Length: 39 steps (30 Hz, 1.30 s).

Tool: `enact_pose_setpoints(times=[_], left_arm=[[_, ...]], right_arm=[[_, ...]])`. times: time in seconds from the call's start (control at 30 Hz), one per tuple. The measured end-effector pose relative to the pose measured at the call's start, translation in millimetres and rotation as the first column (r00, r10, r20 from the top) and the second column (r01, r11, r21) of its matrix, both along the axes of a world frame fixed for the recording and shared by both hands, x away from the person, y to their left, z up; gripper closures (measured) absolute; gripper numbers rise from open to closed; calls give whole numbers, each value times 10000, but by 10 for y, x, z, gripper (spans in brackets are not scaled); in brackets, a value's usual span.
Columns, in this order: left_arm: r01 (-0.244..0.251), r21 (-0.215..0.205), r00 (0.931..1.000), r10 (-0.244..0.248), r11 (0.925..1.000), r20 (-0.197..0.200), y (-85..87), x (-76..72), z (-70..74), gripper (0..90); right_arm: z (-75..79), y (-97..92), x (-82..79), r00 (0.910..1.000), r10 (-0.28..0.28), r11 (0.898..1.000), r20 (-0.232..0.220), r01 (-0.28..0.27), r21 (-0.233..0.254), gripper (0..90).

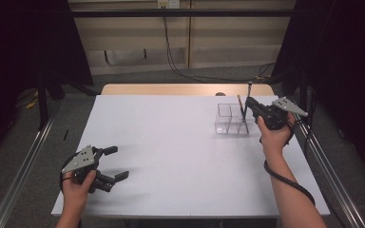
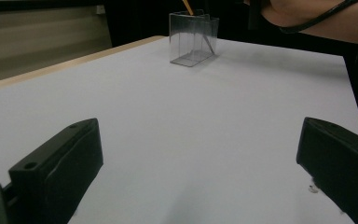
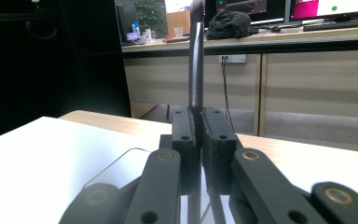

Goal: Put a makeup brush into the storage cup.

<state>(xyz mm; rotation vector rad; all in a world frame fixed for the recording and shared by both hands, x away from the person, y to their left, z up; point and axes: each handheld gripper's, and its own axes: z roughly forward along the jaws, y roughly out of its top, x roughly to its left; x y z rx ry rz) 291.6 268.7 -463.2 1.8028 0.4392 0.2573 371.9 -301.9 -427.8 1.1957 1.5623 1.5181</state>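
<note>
A clear plastic organizer box [image 1: 231, 119] [image 2: 193, 39] stands at the table's far right, with a yellowish pencil [image 1: 240, 102] [image 2: 187, 5] leaning in it. My right gripper [image 1: 249, 102] [image 3: 199, 116] hovers over the box's right end, shut on a dark slim pen [image 1: 247, 97] [image 3: 196, 60] that stands upright, its lower end down in the box. My left gripper [image 1: 118, 163] [image 2: 198, 140] rests low over the near left part of the table, open, with nothing between its fingers.
The white tabletop [image 1: 171, 142] has a wooden strip [image 1: 171, 89] along its far edge. Metal rails run along both sides. Cables hang down the back wall. The person's right forearm [image 2: 326, 18] reaches across beside the box.
</note>
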Motion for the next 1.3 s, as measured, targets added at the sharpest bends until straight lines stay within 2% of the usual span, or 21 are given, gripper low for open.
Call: enact_pose_setpoints(times=[1.3], left_arm=[[-49, 42, 10000, 49, 10000, 26, 9, -9, 6, 3]], right_arm=[[-58, 2, -82, 9999, -44, 9995, -108, 40, -308, 847]])
